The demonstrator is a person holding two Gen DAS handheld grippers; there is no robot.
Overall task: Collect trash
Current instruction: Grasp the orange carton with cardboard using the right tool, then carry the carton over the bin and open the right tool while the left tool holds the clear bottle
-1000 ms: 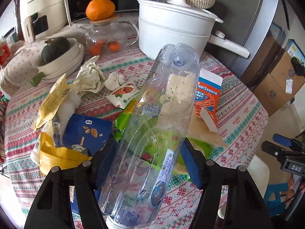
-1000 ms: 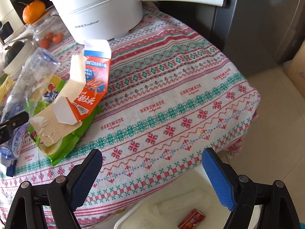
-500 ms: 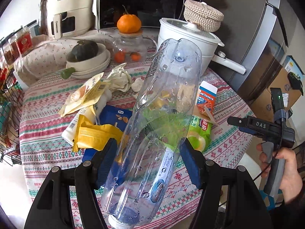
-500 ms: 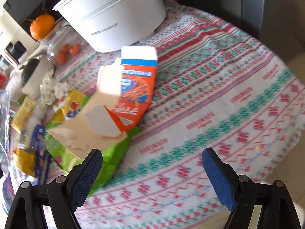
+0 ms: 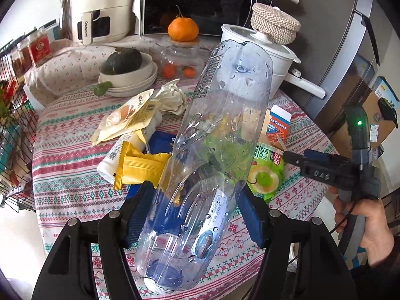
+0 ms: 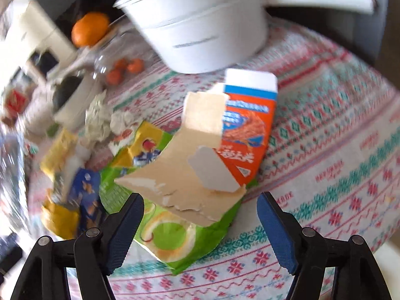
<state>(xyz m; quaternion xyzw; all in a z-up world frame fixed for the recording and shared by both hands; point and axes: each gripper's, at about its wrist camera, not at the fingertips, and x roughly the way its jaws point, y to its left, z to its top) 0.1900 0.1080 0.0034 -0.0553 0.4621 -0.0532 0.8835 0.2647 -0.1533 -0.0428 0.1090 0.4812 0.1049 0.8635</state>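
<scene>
Right gripper [image 6: 200,225] now over the torn orange cardboard carton [image 6: 247,135], jaws just narrowing, empty; carton at 12 o'clock. Left gripper [image 5: 195,215] clamps the clear plastic bottle [image 5: 215,135].

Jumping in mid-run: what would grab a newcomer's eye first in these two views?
The big clear plastic bottle, clamped in the left gripper and filling the left wrist view. Next, the torn orange carton lying on a green snack bag, just ahead of the open right gripper, whose jaws have just been closing.
</scene>
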